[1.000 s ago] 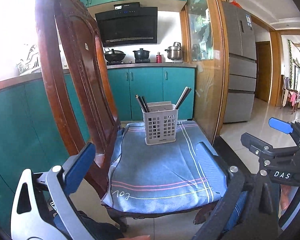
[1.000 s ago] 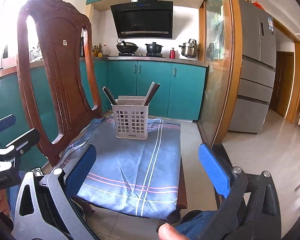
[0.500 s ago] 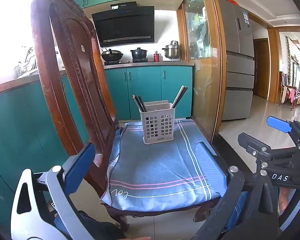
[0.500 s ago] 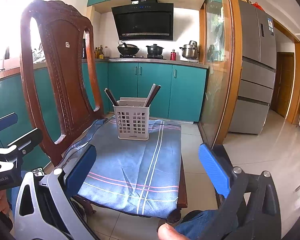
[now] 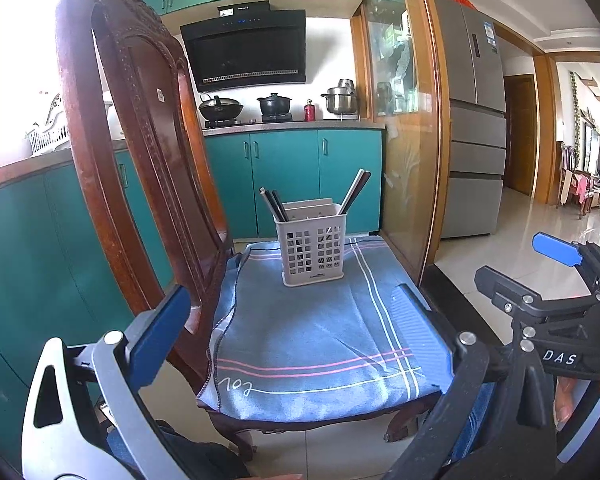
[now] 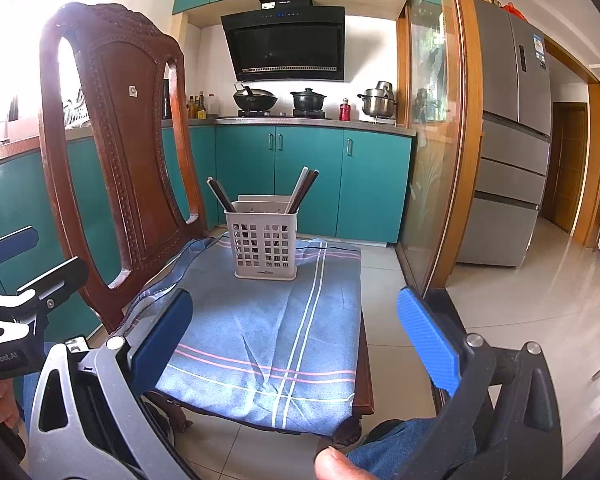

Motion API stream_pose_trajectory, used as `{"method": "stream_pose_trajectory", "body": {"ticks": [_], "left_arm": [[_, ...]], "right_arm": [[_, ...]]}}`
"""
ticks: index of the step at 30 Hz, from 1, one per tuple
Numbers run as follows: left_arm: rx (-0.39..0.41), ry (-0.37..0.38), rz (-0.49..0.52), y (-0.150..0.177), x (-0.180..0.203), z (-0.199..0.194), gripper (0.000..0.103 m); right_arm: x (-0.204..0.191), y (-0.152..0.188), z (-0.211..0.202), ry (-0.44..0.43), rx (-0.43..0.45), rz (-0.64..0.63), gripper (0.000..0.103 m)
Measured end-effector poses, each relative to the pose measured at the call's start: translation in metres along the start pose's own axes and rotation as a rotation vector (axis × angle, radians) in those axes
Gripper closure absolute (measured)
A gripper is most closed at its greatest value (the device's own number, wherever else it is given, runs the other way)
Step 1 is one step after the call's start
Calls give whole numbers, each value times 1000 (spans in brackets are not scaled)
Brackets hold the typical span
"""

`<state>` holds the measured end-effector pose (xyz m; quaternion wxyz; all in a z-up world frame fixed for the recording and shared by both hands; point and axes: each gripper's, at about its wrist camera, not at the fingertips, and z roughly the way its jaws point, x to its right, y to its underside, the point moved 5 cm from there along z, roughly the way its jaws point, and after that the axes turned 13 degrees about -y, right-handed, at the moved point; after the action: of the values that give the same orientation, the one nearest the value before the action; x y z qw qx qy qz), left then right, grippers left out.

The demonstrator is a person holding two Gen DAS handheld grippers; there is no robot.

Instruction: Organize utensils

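A white perforated utensil holder [image 5: 313, 246] [image 6: 265, 243] stands on a blue striped cloth [image 5: 320, 332] [image 6: 260, 332] on a wooden chair seat. Dark chopsticks [image 5: 274, 205] [image 6: 220, 195] lean left in it and another pair [image 5: 354, 192] [image 6: 303, 191] leans right. My left gripper [image 5: 296, 320] is open and empty, well short of the holder. My right gripper [image 6: 296, 328] is open and empty, also near the seat's front. The right gripper shows at the right of the left wrist view [image 5: 556, 280]; the left gripper shows at the left of the right wrist view [image 6: 24, 268].
The carved chair back [image 5: 140, 168] [image 6: 120, 140] rises left of the holder. Teal cabinets [image 6: 308, 184], a stove with pots [image 6: 284, 100] and a range hood lie behind. A glass partition [image 6: 432, 140] and a grey fridge [image 6: 512, 160] stand at right. Tiled floor surrounds the chair.
Both grippers have drifted slightly back and up from the chair; the holder sits a little lower and farther in view. Jaws stay open.
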<state>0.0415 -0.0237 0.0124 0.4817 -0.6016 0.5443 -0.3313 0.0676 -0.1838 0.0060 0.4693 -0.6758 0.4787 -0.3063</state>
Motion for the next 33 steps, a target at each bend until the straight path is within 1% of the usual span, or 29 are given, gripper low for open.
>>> {"method": "stream_pose_trajectory", "body": {"ticks": [6,21,33], "left_arm": [[8,-10,-4,-1,-2,0,3],[-17,14,-8,1,0,4,3],[-24,26,-8,2,2,8,3]], "right_arm": [[-3,1,1,0,-6,-1,3],[-12,0,4,6,-2,-15,3],[-11,2,10,7,-20,-7,3]]}}
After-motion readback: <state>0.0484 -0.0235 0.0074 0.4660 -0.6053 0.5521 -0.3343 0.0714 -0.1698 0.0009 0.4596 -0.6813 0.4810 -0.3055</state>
